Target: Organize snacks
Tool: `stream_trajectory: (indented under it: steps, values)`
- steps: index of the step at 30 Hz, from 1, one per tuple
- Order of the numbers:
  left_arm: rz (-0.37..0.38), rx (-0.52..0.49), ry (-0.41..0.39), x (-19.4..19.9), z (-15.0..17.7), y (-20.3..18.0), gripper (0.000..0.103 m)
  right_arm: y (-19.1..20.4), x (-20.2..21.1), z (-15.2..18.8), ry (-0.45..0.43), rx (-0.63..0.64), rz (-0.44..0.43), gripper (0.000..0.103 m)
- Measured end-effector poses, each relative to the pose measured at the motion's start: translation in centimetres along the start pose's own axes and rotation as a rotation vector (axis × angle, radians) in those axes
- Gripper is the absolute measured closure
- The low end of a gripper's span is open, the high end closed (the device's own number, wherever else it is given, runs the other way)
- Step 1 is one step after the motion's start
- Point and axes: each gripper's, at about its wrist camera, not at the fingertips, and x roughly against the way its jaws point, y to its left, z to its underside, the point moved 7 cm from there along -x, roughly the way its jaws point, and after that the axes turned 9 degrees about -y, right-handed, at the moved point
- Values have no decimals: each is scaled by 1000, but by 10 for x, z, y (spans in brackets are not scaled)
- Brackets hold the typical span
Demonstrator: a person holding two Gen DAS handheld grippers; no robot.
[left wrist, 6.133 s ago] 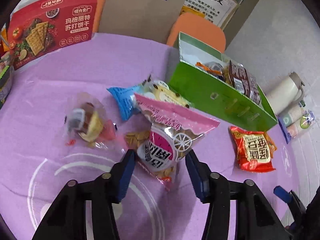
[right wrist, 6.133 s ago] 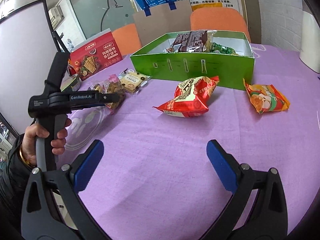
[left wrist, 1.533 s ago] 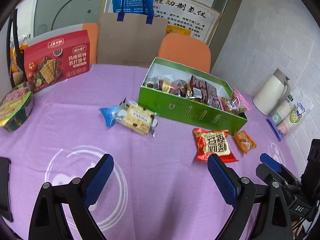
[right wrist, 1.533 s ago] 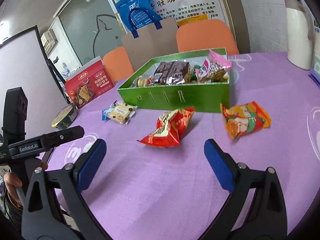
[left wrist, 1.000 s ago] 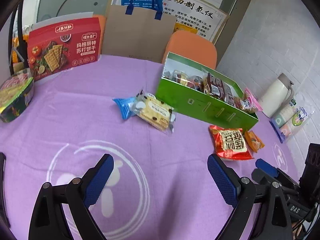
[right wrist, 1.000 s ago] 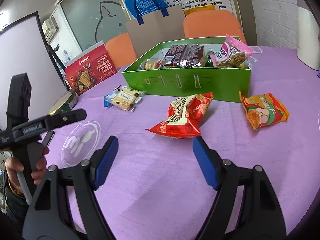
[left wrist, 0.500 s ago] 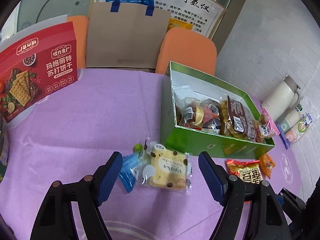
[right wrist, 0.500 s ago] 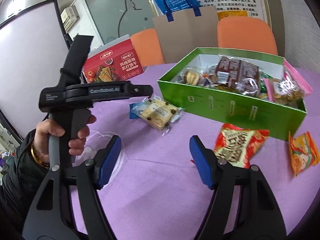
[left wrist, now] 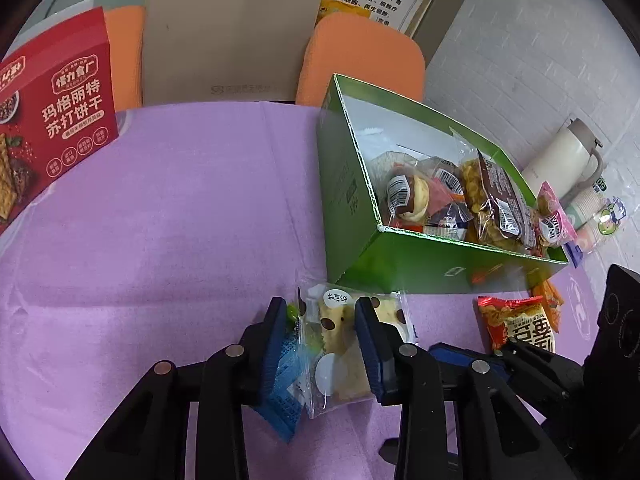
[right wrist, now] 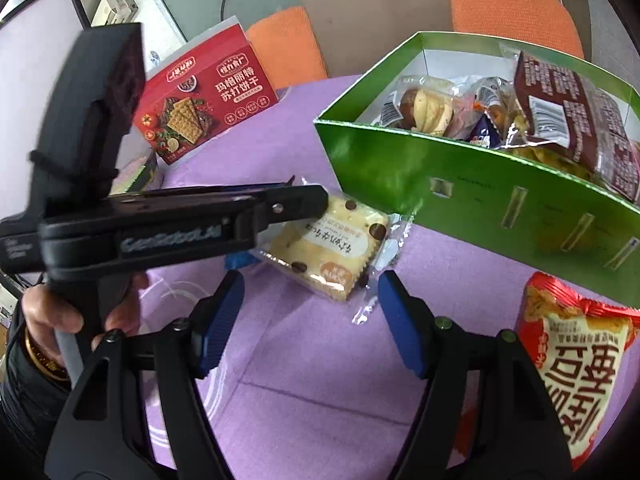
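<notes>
The cracker packet (left wrist: pixel 340 344) lay on the purple tablecloth (left wrist: pixel 180 220) just in front of the near corner of the green box (left wrist: pixel 400 264), with a blue wrapper (left wrist: pixel 286 376) tucked against its left side. Your left gripper (left wrist: pixel 322 344) had its jaws closing around both, the blue pads already against the wrappers on either side. Your right gripper (right wrist: pixel 310 320) hovered just short of the same packet (right wrist: pixel 332 248), its jaws also closing with nothing between them but bare cloth.

The box stood open and well filled: a clear bag of round pastries (left wrist: pixel 408 196) near its left end, a brown-labelled bag (left wrist: pixel 500 196) over yellow snacks in the middle, and a pink packet (left wrist: pixel 554 220) at the far right end. Beside the box on the cloth lay a red snack bag (left wrist: pixel 516 324). Farther off, you had a red cracker carton (left wrist: pixel 52 120) standing at the left and a cream thermos (left wrist: pixel 564 160) at the right.
</notes>
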Motion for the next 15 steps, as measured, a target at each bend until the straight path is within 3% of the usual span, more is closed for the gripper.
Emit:
stream_trajectory:
  steps: [1, 5, 15]
  values:
    - [7, -3, -1, 1, 1, -1, 76, -1, 0, 1, 3, 1, 4, 38]
    - [6, -36, -6, 10, 7, -11, 77, -3, 10, 7, 6, -8, -10, 48]
    - [62, -27, 38, 23, 36, -42, 78, -7, 46, 33, 7, -35, -14, 48]
